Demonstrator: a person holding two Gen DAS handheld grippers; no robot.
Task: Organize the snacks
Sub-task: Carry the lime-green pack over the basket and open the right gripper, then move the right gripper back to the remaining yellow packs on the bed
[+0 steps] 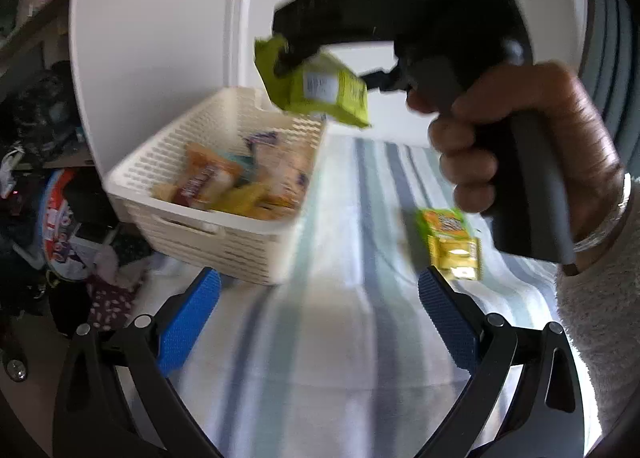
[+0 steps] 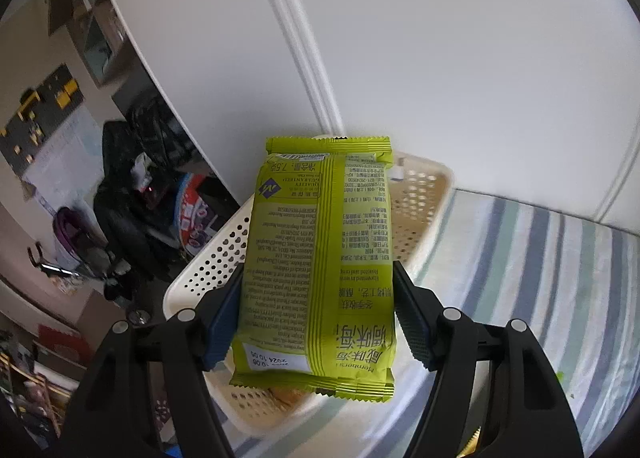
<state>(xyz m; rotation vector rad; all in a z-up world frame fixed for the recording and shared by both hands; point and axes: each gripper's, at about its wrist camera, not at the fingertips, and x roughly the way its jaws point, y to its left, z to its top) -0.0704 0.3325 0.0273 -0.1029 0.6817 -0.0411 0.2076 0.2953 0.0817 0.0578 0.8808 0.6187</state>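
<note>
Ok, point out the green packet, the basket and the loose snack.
green packet (image 2: 320, 270): right wrist view, printed back.
basket (image 1: 200, 232): left wrist view, near wall.
loose snack (image 1: 450, 244): left wrist view, wrapper middle.

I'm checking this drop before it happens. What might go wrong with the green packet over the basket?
1. The right hand-held gripper pinches the green packet only by its side edges, so the slick wrapper might slip early.
2. In the left wrist view the packet hangs near the white basket's far corner, so a release now may hit the rim or land on the striped cloth.
</note>
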